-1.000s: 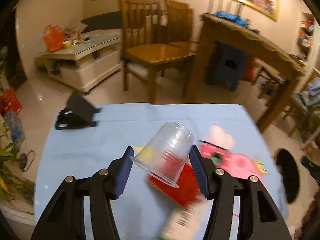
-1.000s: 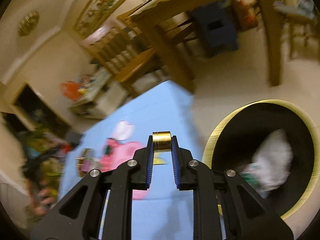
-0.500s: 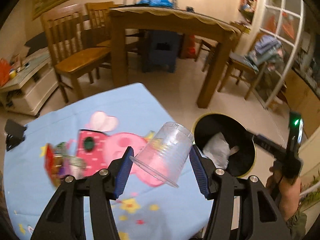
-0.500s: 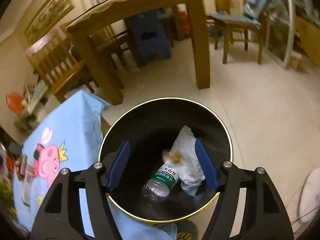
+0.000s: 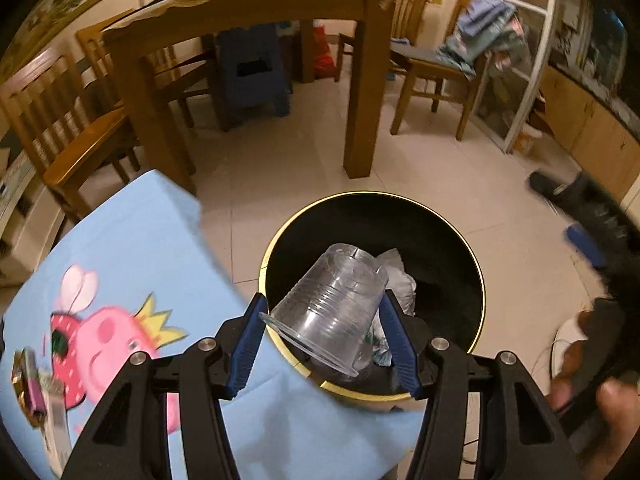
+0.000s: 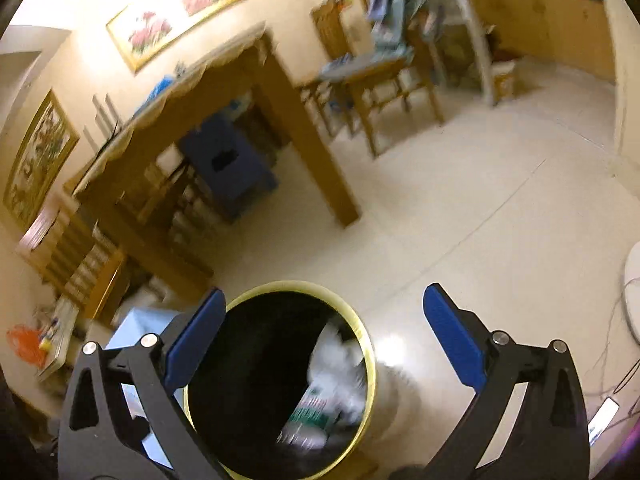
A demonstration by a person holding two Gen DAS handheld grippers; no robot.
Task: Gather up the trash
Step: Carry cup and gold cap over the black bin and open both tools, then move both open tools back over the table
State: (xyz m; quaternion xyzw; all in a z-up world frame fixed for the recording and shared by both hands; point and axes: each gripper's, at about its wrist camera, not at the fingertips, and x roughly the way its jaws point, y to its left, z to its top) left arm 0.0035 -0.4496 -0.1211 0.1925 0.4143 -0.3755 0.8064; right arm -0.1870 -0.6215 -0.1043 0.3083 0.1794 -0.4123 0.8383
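Step in hand: dropping a piece of trash into the bin. Left hand-held gripper (image 5: 324, 330) is clamped on a clear plastic cup (image 5: 328, 312), blue pads pressing its sides, cup tilted with the open mouth toward the camera and lower left. Cup hangs over the near side of the black trash bin (image 5: 448, 240) with the gold rim, which stands on the floor just off the table's right edge. Bin already has crumpled white paper (image 5: 394, 268) in it; right wrist view shows a bottle with a green label (image 6: 316, 412) there too, blurry.

Right hand-held gripper (image 6: 324, 336) is spread wide, nothing between its fingers, above the bin's far side.

Table (image 5: 152, 240) has a blue cartoon-print cloth; near its left edge some wrappers (image 5: 36, 384) remain, blurred.

Next move, my read: spread the left fingers so the cup falls in. It looks to be inside the rim, though near the table-side edge, so nudging further over the centre first would be safer. Then back for the wrappers.
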